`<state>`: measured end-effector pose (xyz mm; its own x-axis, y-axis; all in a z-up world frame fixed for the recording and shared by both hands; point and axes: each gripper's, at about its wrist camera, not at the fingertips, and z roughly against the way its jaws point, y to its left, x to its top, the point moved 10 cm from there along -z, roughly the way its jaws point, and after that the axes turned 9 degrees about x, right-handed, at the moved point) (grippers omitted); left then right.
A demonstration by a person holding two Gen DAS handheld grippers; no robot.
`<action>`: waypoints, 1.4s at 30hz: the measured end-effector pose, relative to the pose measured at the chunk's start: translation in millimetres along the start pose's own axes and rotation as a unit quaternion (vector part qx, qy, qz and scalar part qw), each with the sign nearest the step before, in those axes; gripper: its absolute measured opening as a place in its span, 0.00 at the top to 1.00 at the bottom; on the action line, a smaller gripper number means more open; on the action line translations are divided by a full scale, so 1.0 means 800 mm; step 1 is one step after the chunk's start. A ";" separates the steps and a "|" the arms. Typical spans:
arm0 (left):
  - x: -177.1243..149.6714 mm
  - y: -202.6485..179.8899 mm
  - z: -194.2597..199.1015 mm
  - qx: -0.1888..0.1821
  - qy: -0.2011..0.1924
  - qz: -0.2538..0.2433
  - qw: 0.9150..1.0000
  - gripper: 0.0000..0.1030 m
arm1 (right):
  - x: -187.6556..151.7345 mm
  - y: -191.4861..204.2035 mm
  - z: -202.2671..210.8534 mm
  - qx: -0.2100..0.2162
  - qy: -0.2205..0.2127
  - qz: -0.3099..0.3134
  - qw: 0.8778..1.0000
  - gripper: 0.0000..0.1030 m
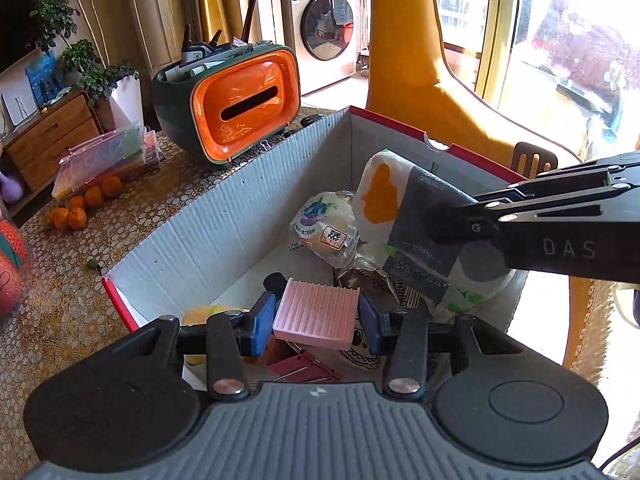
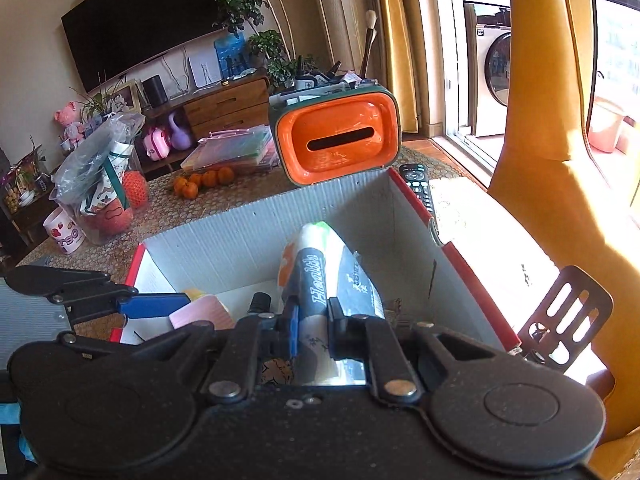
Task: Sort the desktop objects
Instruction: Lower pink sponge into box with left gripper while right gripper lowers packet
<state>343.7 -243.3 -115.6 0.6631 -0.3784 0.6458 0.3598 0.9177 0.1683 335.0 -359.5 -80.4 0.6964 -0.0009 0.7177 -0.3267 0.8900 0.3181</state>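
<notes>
My left gripper (image 1: pixel 316 320) is shut on a pink ribbed box (image 1: pixel 318 316) and holds it over the open cardboard box (image 1: pixel 224 216). My right gripper (image 2: pixel 313 330) is shut on a soft pack of tissue paper (image 2: pixel 316 276) and holds it above the same cardboard box (image 2: pixel 240 236). In the left wrist view the tissue pack (image 1: pixel 404 220) hangs from the right gripper (image 1: pixel 444 220) at the box's right side. A wrapped bun (image 1: pixel 326 228) and other packets lie on the box floor. The pink box (image 2: pixel 200 314) and the left gripper's blue finger (image 2: pixel 154 306) show in the right wrist view.
An orange and green desk organiser (image 1: pixel 236 104) with pens stands behind the box. Several tangerines (image 1: pixel 80 208) and a plastic case (image 1: pixel 112 156) lie at the left. A remote (image 2: pixel 418 186) lies beside the box. A yellow chair (image 2: pixel 560 160) and a wooden spatula (image 2: pixel 568 316) are at the right.
</notes>
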 end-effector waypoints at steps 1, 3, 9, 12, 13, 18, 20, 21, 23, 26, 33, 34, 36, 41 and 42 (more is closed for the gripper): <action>0.000 0.000 -0.003 -0.002 0.004 0.002 1.000 0.58 | -0.001 0.001 -0.003 0.003 0.002 -0.001 1.000 0.88; -0.003 -0.001 -0.011 -0.008 0.016 0.006 1.000 0.58 | -0.006 0.001 -0.007 0.008 0.007 -0.002 1.000 0.88; -0.009 -0.002 -0.026 -0.012 0.038 0.003 0.999 0.58 | -0.017 0.001 -0.012 0.013 0.015 -0.004 1.000 0.87; -0.015 -0.005 -0.032 -0.016 0.051 0.002 0.999 0.57 | -0.022 -0.002 -0.016 0.017 0.018 -0.008 1.000 0.83; -0.016 -0.005 -0.033 -0.016 0.053 0.002 0.998 0.57 | -0.024 -0.004 -0.018 0.015 0.020 -0.010 1.000 0.83; -0.017 -0.004 -0.036 -0.018 0.059 0.006 0.998 0.57 | -0.028 -0.007 -0.018 0.017 0.021 -0.015 1.000 0.79; -0.017 -0.005 -0.036 -0.020 0.059 0.006 0.998 0.57 | -0.028 -0.005 -0.017 0.019 0.022 -0.012 0.999 0.77; -0.017 -0.005 -0.035 -0.022 0.058 0.007 0.998 0.57 | -0.028 -0.004 -0.017 0.019 0.022 -0.010 1.000 0.76; -0.018 -0.005 -0.034 -0.022 0.055 0.010 0.998 0.54 | -0.028 -0.002 -0.016 0.020 0.023 -0.006 1.000 0.74; -0.019 -0.003 -0.029 -0.025 0.049 0.019 0.998 0.44 | -0.028 -0.001 -0.015 0.020 0.021 -0.006 1.000 0.66; -0.018 0.007 -0.007 -0.024 0.023 0.038 0.999 0.41 | -0.025 0.000 -0.003 0.018 0.016 -0.003 1.000 0.55; -0.018 0.009 -0.001 -0.025 0.018 0.044 0.999 0.39 | -0.024 0.001 0.000 0.018 0.014 -0.002 1.000 0.55; -0.016 0.013 0.009 -0.026 0.007 0.052 0.998 0.39 | -0.023 0.003 0.005 0.019 0.013 0.000 1.000 0.53; -0.018 0.024 0.035 -0.028 -0.017 0.070 0.997 0.39 | -0.022 0.012 0.017 0.018 0.005 0.013 1.000 0.44; -0.019 0.027 0.041 -0.026 -0.022 0.074 0.997 0.39 | -0.022 0.015 0.019 0.019 0.003 0.016 1.000 0.43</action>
<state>320.0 -213.9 -97.5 0.6824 -0.2332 0.6928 0.2946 0.9551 0.0314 309.5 -355.8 -79.8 0.6893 0.0314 0.7238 -0.3733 0.8717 0.3176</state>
